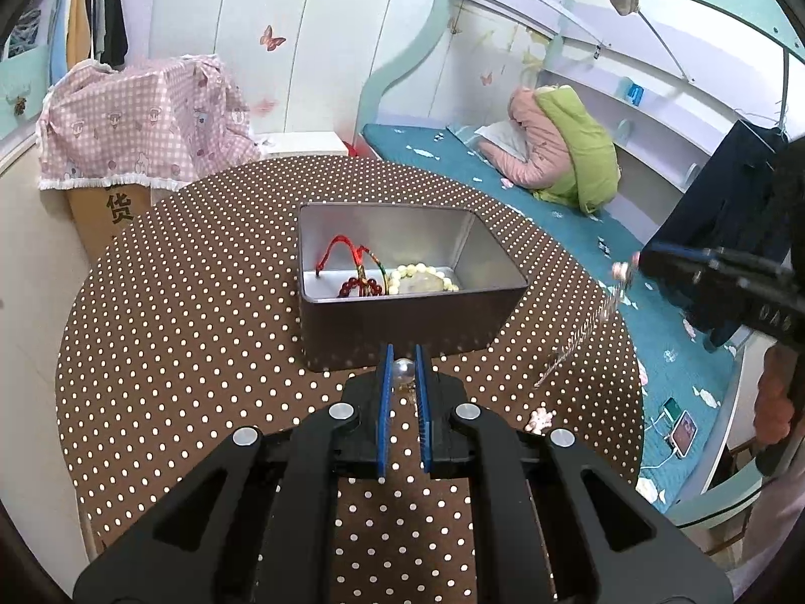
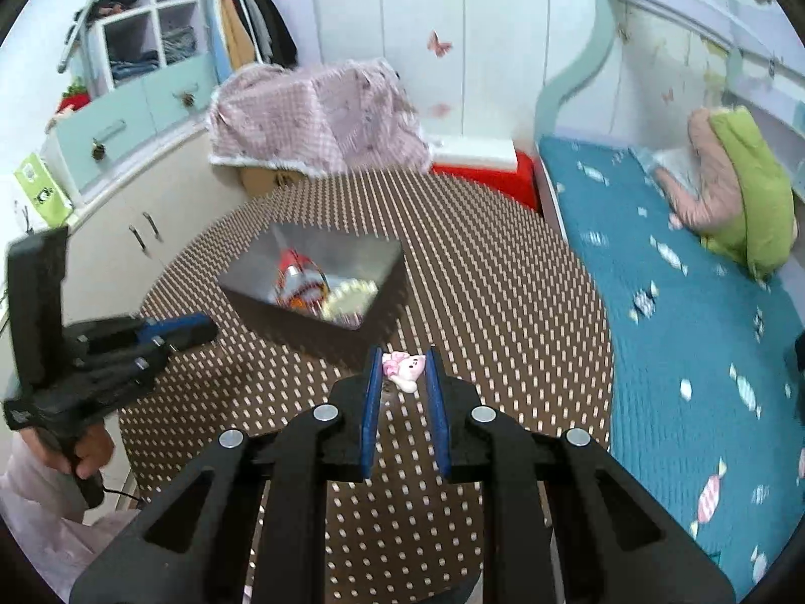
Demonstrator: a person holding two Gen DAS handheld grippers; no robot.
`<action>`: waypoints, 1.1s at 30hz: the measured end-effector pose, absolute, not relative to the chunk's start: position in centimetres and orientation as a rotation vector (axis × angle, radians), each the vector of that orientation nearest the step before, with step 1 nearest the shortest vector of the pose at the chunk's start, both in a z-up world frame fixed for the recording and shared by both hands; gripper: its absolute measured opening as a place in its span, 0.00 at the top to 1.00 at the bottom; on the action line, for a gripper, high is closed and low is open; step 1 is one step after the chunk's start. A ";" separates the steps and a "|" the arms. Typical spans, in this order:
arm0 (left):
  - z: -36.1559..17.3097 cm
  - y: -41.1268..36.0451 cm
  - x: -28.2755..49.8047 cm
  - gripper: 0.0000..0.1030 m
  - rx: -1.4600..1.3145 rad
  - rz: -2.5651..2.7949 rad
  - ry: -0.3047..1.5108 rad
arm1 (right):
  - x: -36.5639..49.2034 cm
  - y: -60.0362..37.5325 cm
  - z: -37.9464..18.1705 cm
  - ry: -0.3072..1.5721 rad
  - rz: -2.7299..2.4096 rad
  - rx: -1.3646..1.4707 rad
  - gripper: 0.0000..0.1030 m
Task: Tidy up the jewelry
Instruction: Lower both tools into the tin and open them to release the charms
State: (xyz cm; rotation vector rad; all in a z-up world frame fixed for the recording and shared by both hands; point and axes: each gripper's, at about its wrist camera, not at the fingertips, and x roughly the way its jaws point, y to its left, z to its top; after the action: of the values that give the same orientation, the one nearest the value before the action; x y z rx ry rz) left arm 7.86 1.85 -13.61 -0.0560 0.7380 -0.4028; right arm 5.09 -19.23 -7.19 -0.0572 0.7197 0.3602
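An open metal tin [image 1: 402, 312] stands in the middle of the round, brown dotted table [image 1: 201, 302]. In it lie a red cord, dark red beads [image 1: 359, 288] and a cream bead bracelet [image 1: 422, 279]. My left gripper [image 1: 403, 355] is just in front of the tin's near wall, shut on a pearl piece [image 1: 405, 370]. At the table's right edge my right gripper [image 1: 640, 257] is raised, with a thin silvery chain [image 1: 578, 337] hanging from it. In the right wrist view the right gripper [image 2: 404, 356] pinches a pink and white charm [image 2: 408, 371]. The tin [image 2: 312, 277] and left gripper [image 2: 209, 329] show beyond.
A small pink charm [image 1: 538, 420] lies on the table near its right edge. A bed with a teal sheet [image 1: 654, 352] runs along the right, with phones [image 1: 679, 433] on it. A cardboard box under a pink checked cloth [image 1: 141, 121] stands behind the table. Cabinets [image 2: 126, 231] line the left.
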 end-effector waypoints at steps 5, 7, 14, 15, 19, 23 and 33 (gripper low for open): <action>-11.6 1.7 8.4 0.91 -0.053 -0.423 0.686 | 5.7 -17.9 -4.8 0.640 0.387 -0.073 0.84; -10.7 1.6 8.8 0.91 -0.045 -0.427 0.660 | 6.1 -17.3 -4.3 0.617 0.399 -0.080 0.84; -8.6 1.0 11.3 0.91 -0.021 -0.426 0.609 | 8.7 -16.1 -3.3 0.583 0.449 -0.072 0.84; -8.5 1.0 11.7 0.91 -0.019 -0.426 0.613 | 9.2 -15.8 -3.4 0.586 0.458 -0.072 0.84; -8.9 0.6 13.3 0.91 -0.008 -0.417 0.631 | 10.7 -14.8 -4.9 0.626 0.486 -0.075 0.84; -10.1 0.5 14.5 0.86 -0.007 -0.396 0.688 | 11.3 -14.2 -6.9 0.679 0.500 -0.095 0.61; -12.2 0.8 13.5 0.73 -0.006 -0.392 0.739 | 10.1 -17.0 -9.3 0.757 0.433 -0.063 0.57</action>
State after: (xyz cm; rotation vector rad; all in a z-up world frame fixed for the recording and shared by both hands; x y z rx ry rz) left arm 13.51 0.76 -12.17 -0.0058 0.7394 -0.3917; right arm 10.08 -17.01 -9.35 -0.0630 0.7570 0.4328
